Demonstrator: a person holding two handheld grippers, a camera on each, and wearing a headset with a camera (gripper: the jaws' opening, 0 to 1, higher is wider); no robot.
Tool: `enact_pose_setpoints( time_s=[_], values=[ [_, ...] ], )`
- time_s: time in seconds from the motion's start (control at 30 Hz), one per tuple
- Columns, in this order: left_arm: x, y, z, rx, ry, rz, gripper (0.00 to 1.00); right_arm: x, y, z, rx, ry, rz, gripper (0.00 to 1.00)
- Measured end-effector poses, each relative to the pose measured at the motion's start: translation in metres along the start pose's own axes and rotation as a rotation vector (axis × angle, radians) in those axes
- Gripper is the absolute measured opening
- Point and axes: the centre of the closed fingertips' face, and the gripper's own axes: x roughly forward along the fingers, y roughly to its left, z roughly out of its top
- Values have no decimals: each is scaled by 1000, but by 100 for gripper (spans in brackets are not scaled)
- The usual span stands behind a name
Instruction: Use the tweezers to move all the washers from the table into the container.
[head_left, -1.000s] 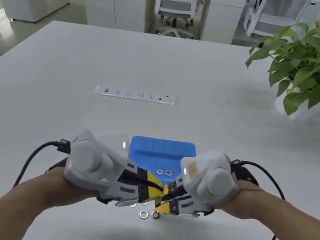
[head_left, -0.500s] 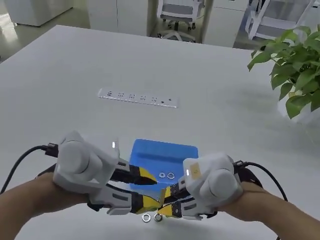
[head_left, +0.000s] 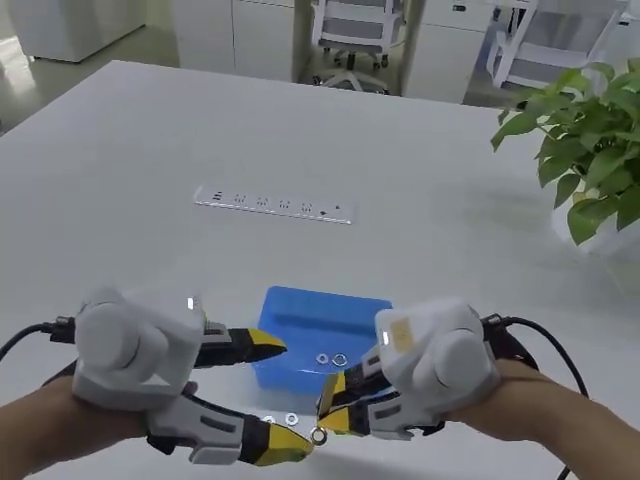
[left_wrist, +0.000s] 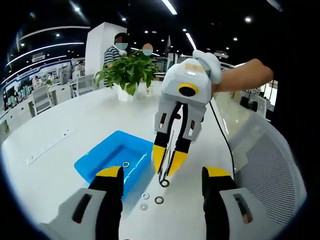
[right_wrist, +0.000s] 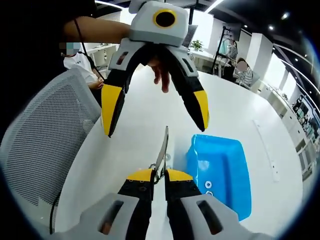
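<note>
My right gripper (head_left: 331, 404) is shut on thin metal tweezers (right_wrist: 162, 146). The tweezer tips meet a small steel washer (left_wrist: 164, 183) just off the near edge of the blue container (head_left: 300, 305). I cannot tell if that washer is lifted. Two washers (head_left: 331, 359) lie inside the container. A few more washers (left_wrist: 151, 200) rest on the white table beside the tweezer tips. My left gripper (head_left: 286, 396) is open with nothing between its yellow-tipped fingers, facing the right gripper (left_wrist: 170, 161) from the left.
A white power strip (head_left: 272, 205) lies on the table beyond the container. A potted plant (head_left: 590, 150) stands at the far right. Office chairs sit past the table's far edge. A mesh chair (right_wrist: 45, 150) is close behind the near edge.
My left gripper has drawn back to the left, away from the right gripper, with its jaws spread wider. The right gripper stays shut on the tweezers by the washers.
</note>
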Motion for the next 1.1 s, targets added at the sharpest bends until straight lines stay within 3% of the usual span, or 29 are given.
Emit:
enact_pose_setpoints(
  time_s=[0.67,1.1],
  values=[
    [-13,6,-3,-48,-31,64,98,-29,-21,25,-9,-30,-22,9],
    [-15,5,-2,-61,-41,77,99,-30,-41,28,-25,-32,-39,9]
  ],
)
